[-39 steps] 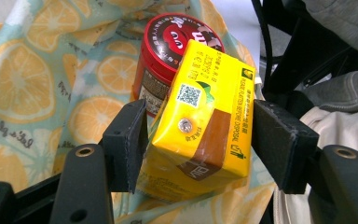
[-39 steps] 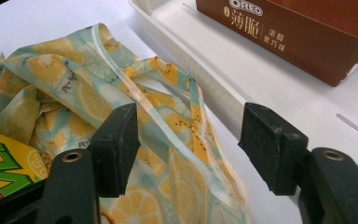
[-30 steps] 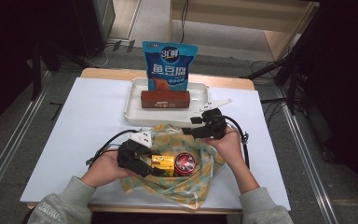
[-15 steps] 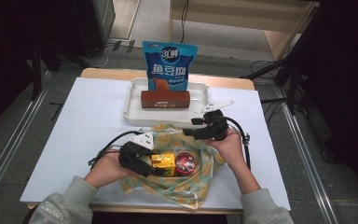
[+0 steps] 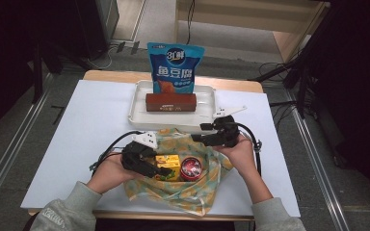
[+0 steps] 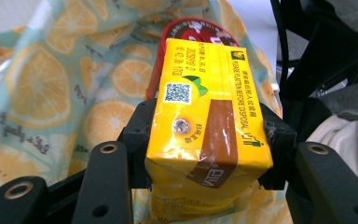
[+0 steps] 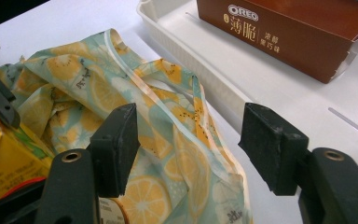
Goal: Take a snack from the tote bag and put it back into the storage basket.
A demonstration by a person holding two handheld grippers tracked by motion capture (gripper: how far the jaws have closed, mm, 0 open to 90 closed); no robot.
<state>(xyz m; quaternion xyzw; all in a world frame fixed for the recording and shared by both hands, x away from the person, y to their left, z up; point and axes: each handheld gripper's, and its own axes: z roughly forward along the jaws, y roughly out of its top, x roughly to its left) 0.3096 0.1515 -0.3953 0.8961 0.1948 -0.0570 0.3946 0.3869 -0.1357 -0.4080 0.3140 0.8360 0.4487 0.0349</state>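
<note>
Left gripper (image 6: pixel 200 154): we have just closed it on the yellow carton (image 6: pixel 205 126) to lift it from the bag (image 5: pixel 183 192) | right gripper (image 7: pixel 191 140): released, over bag edge.

Left gripper (image 6: pixel 205 154) has just been closing, and its two black jaws now press both sides of the yellow drink carton (image 6: pixel 207 121). Behind the carton sits a red round tin (image 6: pixel 193 28), all on the lemon-print bag (image 6: pixel 60 93).
</note>
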